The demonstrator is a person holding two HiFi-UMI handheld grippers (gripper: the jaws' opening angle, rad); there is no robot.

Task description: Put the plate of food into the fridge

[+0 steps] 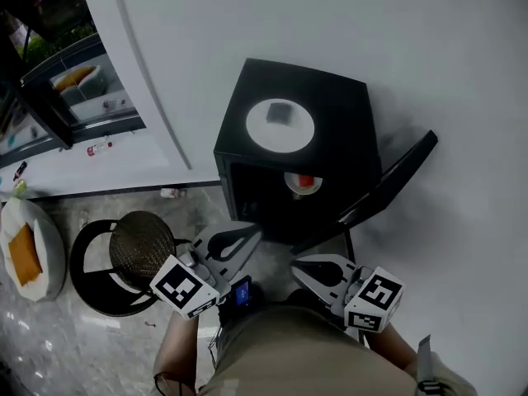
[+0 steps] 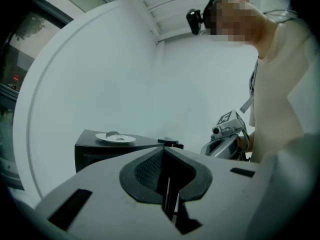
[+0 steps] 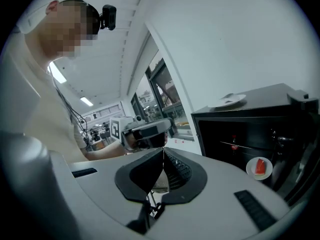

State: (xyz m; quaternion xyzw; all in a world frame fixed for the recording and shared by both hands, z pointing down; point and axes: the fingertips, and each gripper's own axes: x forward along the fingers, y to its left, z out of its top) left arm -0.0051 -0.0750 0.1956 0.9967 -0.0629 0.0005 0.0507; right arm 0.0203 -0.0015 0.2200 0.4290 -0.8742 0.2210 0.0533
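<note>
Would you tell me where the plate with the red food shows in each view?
Head view: red-food plate, centre, inside the open fridge.
Left gripper view: not in it.
Right gripper view: lower right, inside the fridge.
Shared landmark: the top plate on the fridge, seen in all three.

Left hand-held gripper [image 1: 247, 236] and right hand-held gripper [image 1: 299, 269] closed, seemingly empty.
</note>
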